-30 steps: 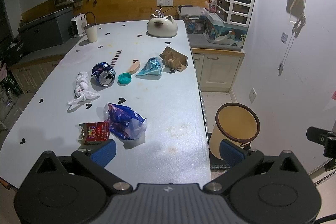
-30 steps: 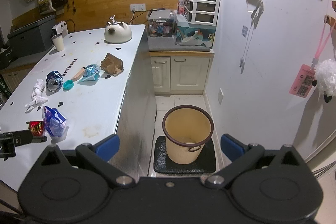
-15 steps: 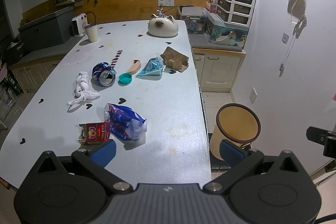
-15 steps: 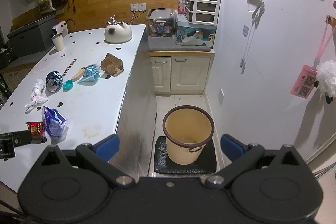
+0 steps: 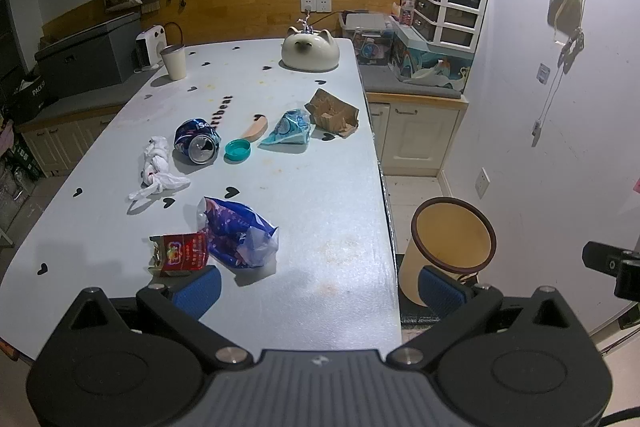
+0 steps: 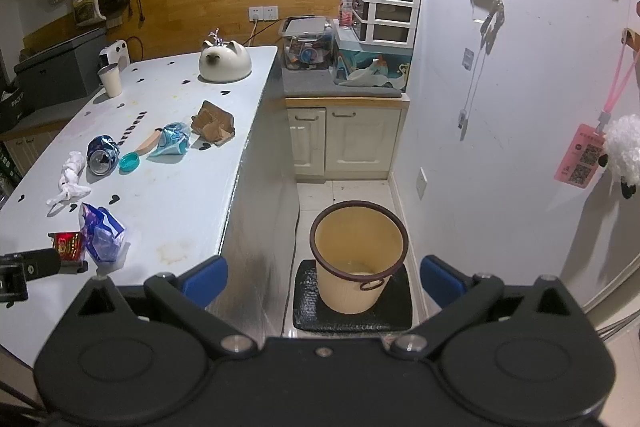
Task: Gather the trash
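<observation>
Trash lies on the white table (image 5: 320,211): a red packet (image 5: 180,253), a blue-purple wrapper (image 5: 238,233), a white crumpled tissue (image 5: 156,169), a crushed blue can (image 5: 197,145), a teal cap (image 5: 237,150), a light blue wrapper (image 5: 289,127) and torn brown cardboard (image 5: 333,111). A tan bin (image 6: 358,255) stands on a black mat on the floor right of the table. My left gripper (image 5: 318,287) is open and empty above the table's near edge, its left pad by the red packet. My right gripper (image 6: 322,277) is open and empty above the bin.
A cat-shaped white pot (image 5: 310,50) and a paper cup (image 5: 173,61) stand at the table's far end. A cabinet (image 6: 346,139) with boxes and drawers lies behind the bin. The wall (image 6: 500,147) is close on the right.
</observation>
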`<act>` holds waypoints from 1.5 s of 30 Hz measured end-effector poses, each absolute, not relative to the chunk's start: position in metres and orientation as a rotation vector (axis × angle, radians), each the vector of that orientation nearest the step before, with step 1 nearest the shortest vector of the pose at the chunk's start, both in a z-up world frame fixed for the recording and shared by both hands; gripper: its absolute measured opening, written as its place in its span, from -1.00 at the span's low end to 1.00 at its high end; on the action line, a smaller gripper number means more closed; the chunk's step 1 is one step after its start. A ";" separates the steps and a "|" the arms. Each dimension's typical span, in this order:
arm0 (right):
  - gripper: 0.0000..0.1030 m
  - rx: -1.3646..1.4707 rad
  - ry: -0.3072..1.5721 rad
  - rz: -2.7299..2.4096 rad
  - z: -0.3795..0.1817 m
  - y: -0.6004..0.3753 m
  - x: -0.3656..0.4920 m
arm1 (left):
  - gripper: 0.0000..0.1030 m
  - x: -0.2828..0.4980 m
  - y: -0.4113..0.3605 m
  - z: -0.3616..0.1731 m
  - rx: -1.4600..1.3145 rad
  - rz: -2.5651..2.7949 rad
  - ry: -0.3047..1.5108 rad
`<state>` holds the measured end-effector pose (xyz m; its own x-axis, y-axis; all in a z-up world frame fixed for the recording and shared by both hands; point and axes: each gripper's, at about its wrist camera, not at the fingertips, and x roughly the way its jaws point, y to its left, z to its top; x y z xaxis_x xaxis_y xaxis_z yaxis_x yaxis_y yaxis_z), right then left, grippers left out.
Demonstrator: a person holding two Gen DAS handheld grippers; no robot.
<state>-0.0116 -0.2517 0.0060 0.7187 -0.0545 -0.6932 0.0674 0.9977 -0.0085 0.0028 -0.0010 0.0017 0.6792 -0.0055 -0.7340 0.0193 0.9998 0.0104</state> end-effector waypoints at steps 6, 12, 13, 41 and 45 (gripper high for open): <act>1.00 0.018 0.766 -0.067 0.004 -0.250 -0.009 | 1.00 0.003 -0.001 0.002 0.017 -0.013 0.823; 1.00 0.016 0.764 -0.066 0.007 -0.252 -0.011 | 1.00 0.003 -0.001 0.001 0.016 -0.012 0.821; 1.00 0.016 0.764 -0.065 0.004 -0.252 -0.010 | 1.00 0.003 -0.002 0.002 0.016 -0.011 0.819; 1.00 -0.112 0.677 0.296 -0.010 -0.217 0.039 | 1.00 -0.012 0.067 -0.025 -0.238 0.279 0.854; 1.00 -0.130 0.660 0.354 -0.017 -0.180 0.062 | 1.00 0.005 0.107 -0.033 -0.291 0.283 0.880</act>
